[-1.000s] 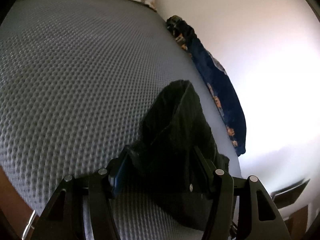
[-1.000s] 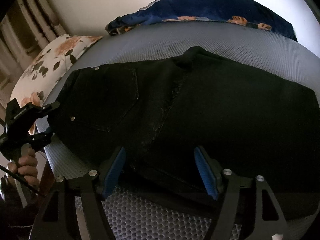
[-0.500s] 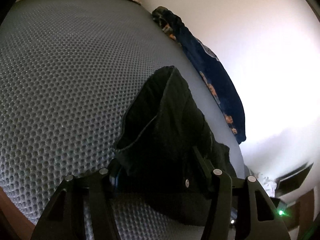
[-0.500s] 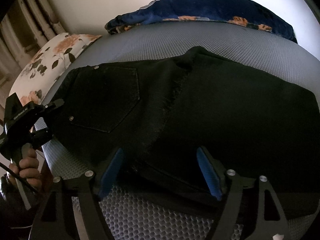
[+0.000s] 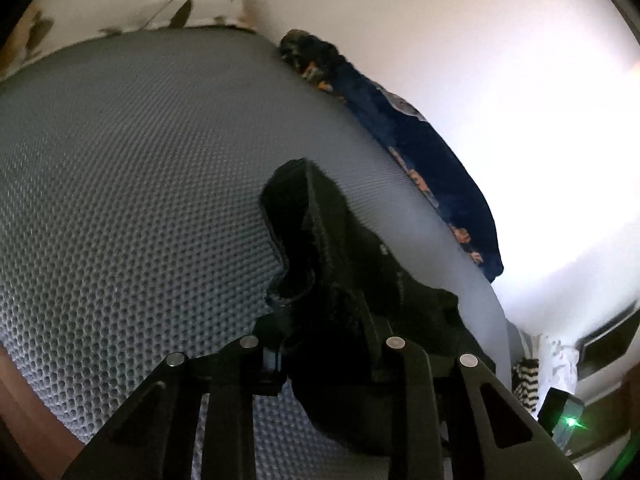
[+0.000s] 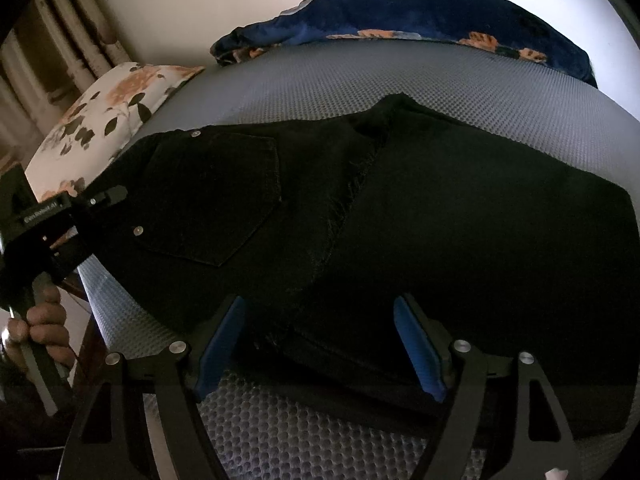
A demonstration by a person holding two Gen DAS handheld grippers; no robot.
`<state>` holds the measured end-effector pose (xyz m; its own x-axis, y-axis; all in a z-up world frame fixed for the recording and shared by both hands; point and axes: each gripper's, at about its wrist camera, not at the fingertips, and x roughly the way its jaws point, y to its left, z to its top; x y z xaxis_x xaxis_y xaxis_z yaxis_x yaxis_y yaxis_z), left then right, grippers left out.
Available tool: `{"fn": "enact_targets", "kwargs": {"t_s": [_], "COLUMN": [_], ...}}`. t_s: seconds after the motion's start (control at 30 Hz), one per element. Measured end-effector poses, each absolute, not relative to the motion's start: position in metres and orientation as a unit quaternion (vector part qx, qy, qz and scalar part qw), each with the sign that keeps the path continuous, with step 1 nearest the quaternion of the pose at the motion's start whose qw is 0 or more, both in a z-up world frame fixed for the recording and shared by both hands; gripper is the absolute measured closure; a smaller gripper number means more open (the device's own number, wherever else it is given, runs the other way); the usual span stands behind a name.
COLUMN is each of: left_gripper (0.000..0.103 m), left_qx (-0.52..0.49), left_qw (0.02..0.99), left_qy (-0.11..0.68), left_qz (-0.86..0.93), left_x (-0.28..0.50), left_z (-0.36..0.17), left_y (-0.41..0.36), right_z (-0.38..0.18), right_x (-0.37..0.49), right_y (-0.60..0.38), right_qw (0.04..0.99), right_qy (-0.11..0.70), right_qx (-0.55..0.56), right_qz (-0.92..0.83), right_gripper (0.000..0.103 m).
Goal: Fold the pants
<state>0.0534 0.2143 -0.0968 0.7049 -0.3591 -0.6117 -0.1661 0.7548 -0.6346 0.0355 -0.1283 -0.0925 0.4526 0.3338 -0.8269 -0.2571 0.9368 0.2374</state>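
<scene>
Black pants [image 6: 400, 216] lie spread on the grey mesh mattress [image 6: 500, 92], back pocket up at the left. My right gripper [image 6: 320, 340] is open, its blue pads either side of the near edge of the pants, holding nothing. My left gripper [image 5: 320, 344] is shut on the waistband end of the pants [image 5: 332, 264], which bunches up between the jaws and lifts off the mattress [image 5: 120, 208]. The left gripper also shows in the right wrist view [image 6: 76, 220] at the left edge of the pants, held by a hand.
A dark blue floral blanket [image 6: 420, 20] lies along the wall at the far side of the bed. A white floral pillow [image 6: 112, 112] sits at the head end. A wooden bed frame edge [image 5: 24, 392] runs below the mattress.
My left gripper has closed on the waistband and the cloth has bunched higher between its jaws. The right gripper has barely moved and stays open.
</scene>
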Motion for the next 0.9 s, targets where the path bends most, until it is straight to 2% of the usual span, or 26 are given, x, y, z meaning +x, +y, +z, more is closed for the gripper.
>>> {"fn": "enact_targets", "kwargs": {"t_s": [0.5, 0.73, 0.9], "left_gripper": [0.076, 0.076, 0.076], "left_qx": [-0.248, -0.168, -0.151], "left_qw": [0.896, 0.909, 0.892], "left_qy": [0.347, 0.33, 0.344], "left_qz": [-0.121, -0.191, -0.25], "left_x": [0.055, 0.055, 0.063], "left_z": [-0.02, 0.01, 0.015], "left_y": [0.144, 0.077, 0.024], "right_z": [-0.065, -0.058, -0.045], "right_x": [0.034, 0.026, 0.02], "right_y": [-0.173, -0.229, -0.281], "right_qw": [0.869, 0.878, 0.886], "right_qy": [0.469, 0.457, 0.441], "right_qx": [0.055, 0.087, 0.127], "right_qz": [0.148, 0.109, 0.069], "right_gripper": [0.028, 0.028, 0.028]}}
